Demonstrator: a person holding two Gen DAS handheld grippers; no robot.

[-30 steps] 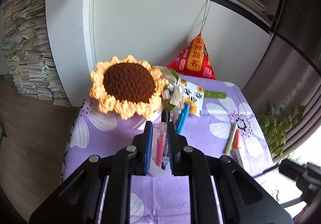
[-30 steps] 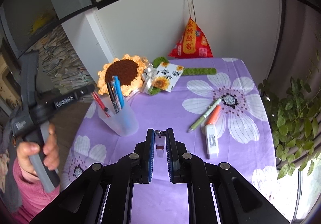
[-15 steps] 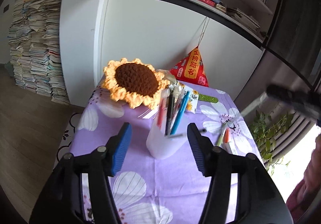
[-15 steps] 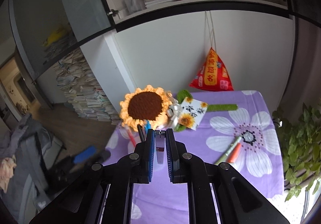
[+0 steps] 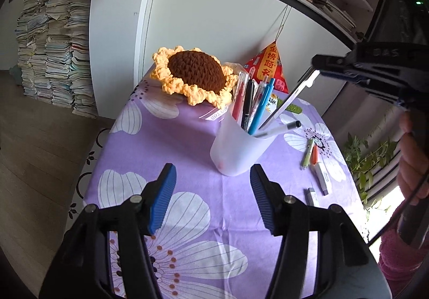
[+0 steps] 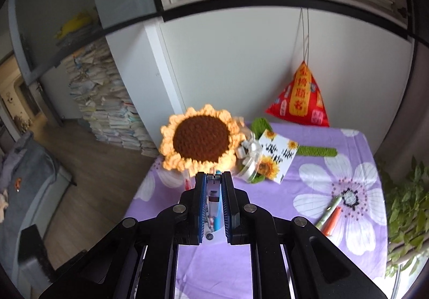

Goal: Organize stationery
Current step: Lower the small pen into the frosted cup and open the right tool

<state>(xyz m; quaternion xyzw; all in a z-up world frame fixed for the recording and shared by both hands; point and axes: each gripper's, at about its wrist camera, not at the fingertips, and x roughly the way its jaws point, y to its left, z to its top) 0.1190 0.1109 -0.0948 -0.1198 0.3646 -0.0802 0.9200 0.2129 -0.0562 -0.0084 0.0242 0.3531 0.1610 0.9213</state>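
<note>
A translucent white pen cup (image 5: 238,150) stands on the purple flowered tablecloth (image 5: 187,138) and holds several pens, red, black and blue. My left gripper (image 5: 213,197) is open and empty, just in front of the cup. My right gripper (image 5: 319,70) is shut on a white pen (image 5: 289,98) and holds it slanted above the cup, tip at the cup's mouth. In the right wrist view the right gripper (image 6: 214,186) is shut on that pen (image 6: 213,195); the cup is mostly hidden behind the fingers.
A crocheted sunflower (image 5: 195,74) and a red pouch (image 5: 268,68) sit at the table's back. A green pen (image 5: 307,155), an orange pen (image 5: 314,154), a white marker (image 5: 323,178) and a small eraser (image 5: 311,195) lie to the right. A plant (image 6: 405,202) stands beyond the right edge.
My left gripper let go of the cup, opened and backed away. My right gripper carried the white pen up and over the cup.
</note>
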